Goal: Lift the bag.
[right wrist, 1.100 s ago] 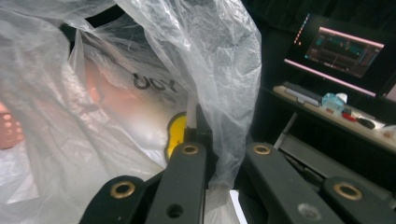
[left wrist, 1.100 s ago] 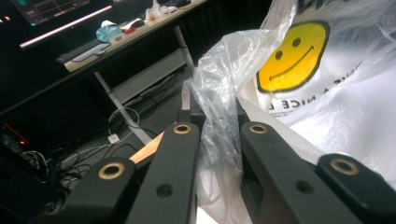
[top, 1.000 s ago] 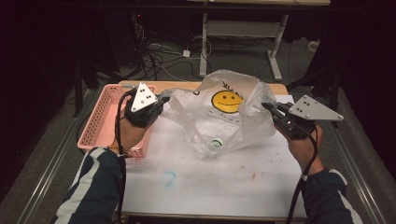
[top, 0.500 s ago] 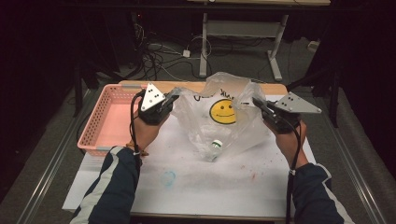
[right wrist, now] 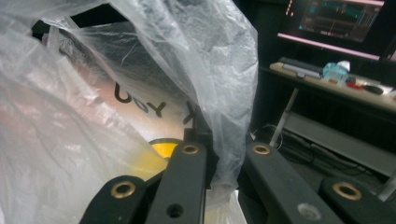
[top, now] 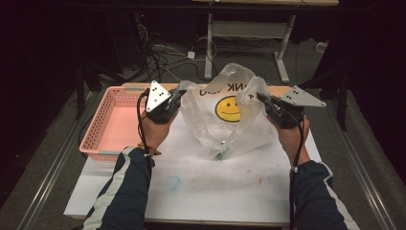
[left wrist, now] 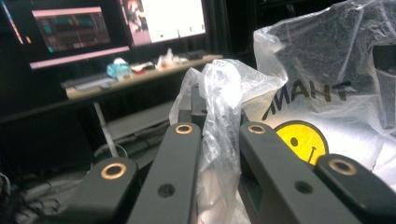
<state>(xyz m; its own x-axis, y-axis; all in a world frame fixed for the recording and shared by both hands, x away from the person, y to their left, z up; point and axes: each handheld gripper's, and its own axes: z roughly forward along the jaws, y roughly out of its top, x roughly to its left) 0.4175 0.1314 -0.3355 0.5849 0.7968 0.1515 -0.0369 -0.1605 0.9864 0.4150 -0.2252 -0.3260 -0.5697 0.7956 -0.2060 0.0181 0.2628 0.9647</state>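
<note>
Plastic bag [top: 225, 120]: we've got each handle pinched, left gripper [top: 178, 97] and right gripper [top: 261, 98] jaws both clamped on it. Pull apart harder and thin film probably tears or slips.

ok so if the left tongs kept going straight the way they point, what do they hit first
The left tongs are shut on a bunched handle of the plastic bag, so more of that bag comes first: its side with the yellow smiley lies just ahead and to one side. Depth beyond is hard to judge.
</note>
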